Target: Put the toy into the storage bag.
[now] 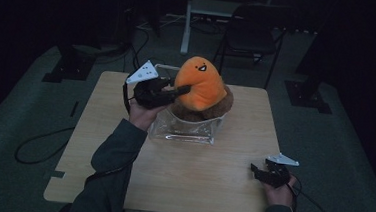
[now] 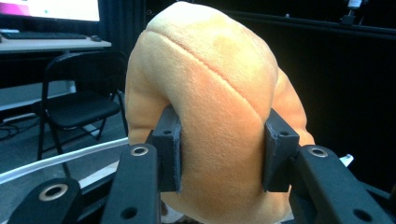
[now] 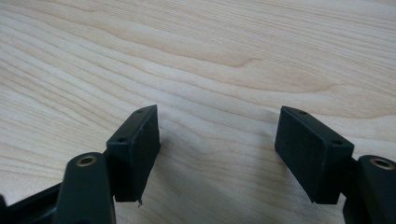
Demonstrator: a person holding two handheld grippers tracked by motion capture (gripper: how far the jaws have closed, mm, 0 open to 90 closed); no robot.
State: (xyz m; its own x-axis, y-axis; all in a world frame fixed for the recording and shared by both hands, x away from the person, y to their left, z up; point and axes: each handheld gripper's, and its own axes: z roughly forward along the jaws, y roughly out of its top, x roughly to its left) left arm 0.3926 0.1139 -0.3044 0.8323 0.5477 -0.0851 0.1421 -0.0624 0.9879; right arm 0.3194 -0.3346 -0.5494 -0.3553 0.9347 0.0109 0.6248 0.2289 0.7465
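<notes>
The left gripper [image 1: 179, 90] is clamped on the orange plush toy [image 1: 199, 82], its two pads [image 2: 172, 148] sinking into the soft sides, probably so the bulky toy cannot slip while it is carried. The toy hangs just above the clear plastic bin [image 1: 188, 128], which sits on the wooden table [image 1: 195, 181] and holds one brown plush toy [image 1: 226, 102] beneath the orange one. The right gripper [image 1: 257, 171] rests near the table's front edge, well apart from the bin, jaws spread with nothing between them, likely parked out of the way. Count: two plush toys, one bin, two grippers.
</notes>
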